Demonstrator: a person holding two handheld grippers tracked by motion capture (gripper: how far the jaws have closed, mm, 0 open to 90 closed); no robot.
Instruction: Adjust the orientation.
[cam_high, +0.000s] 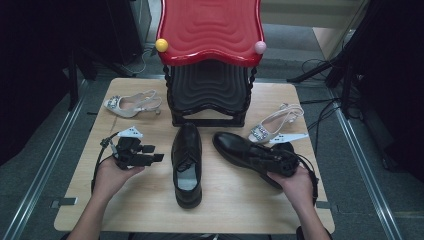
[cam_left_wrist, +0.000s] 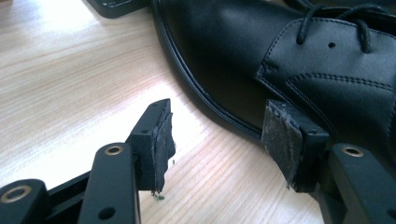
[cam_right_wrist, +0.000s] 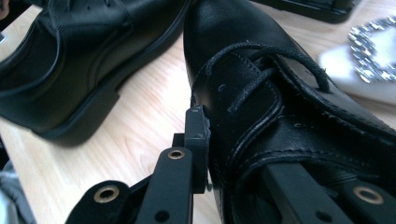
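Observation:
Two black leather lace-up shoes lie on the wooden table (cam_high: 145, 200). One black shoe (cam_high: 186, 160) sits in the middle with its toe pointing away; its side shows close up as the shoe (cam_left_wrist: 280, 56). My left gripper (cam_high: 145, 154) is open just to its left, and in the left gripper view the gripper (cam_left_wrist: 217, 135) holds nothing. The other black shoe (cam_high: 240, 147) lies at an angle to the right. My right gripper (cam_high: 280, 159) is shut on its side wall near the opening: the gripper (cam_right_wrist: 224, 140) has one jaw outside and one inside the shoe (cam_right_wrist: 280, 93).
A black stand (cam_high: 209, 90) with a red wavy top (cam_high: 210, 30) occupies the table's back middle. One white jewelled heel (cam_high: 131, 104) lies at the back left, another (cam_high: 274, 124) beside the held shoe. Bare wood lies along the front edge.

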